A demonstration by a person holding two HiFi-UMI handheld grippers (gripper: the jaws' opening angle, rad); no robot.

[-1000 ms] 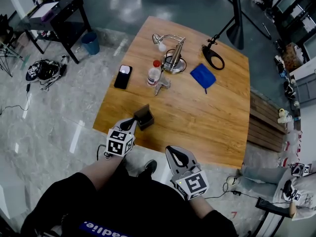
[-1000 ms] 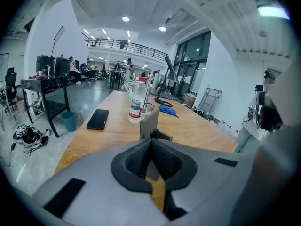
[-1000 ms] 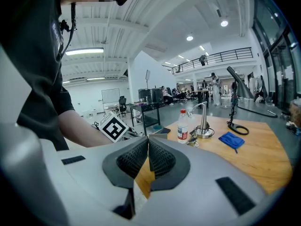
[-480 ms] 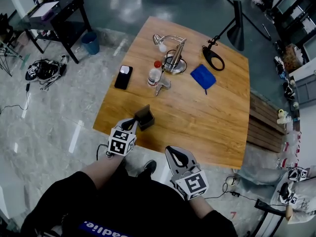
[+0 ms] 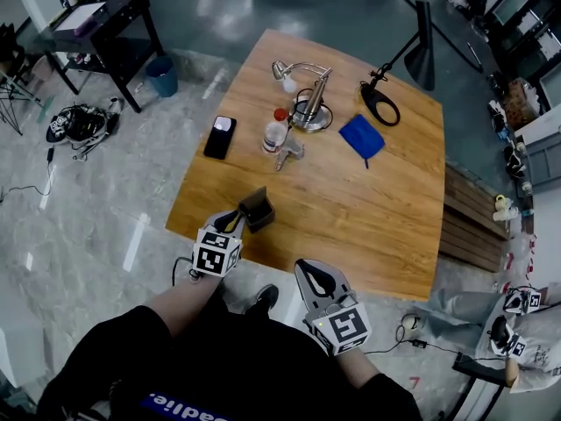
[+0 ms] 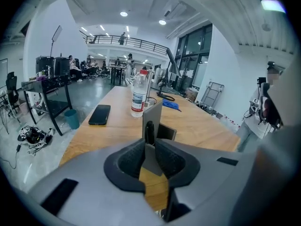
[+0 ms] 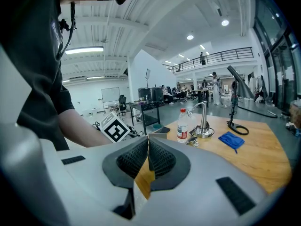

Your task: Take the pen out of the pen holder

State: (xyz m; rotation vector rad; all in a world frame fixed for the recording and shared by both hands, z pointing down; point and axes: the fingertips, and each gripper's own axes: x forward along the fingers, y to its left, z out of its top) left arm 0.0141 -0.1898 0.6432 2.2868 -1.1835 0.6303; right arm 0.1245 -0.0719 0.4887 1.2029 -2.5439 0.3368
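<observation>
A dark grey pen holder [image 5: 256, 207] stands near the front left edge of the wooden table [image 5: 386, 226]. My left gripper [image 5: 235, 221] is right at it. In the left gripper view its jaws [image 6: 149, 142] are opening, a narrow gap between them. The black pen [image 6: 149, 131] stands upright in the holder [image 6: 155, 119], its top in that gap at the fingertips; the pads do not visibly press on it. My right gripper [image 5: 311, 274] hangs off the table's front edge, shut with nothing in it [image 7: 148, 147].
Farther back on the table lie a black phone [image 5: 218, 136], a water bottle [image 5: 274, 131], a metal stand [image 5: 308, 108], a blue cloth [image 5: 360, 135] and a black lamp base [image 5: 379, 102]. A dark side table [image 5: 96, 24] and a blue bin [image 5: 161, 76] stand on the floor to the left.
</observation>
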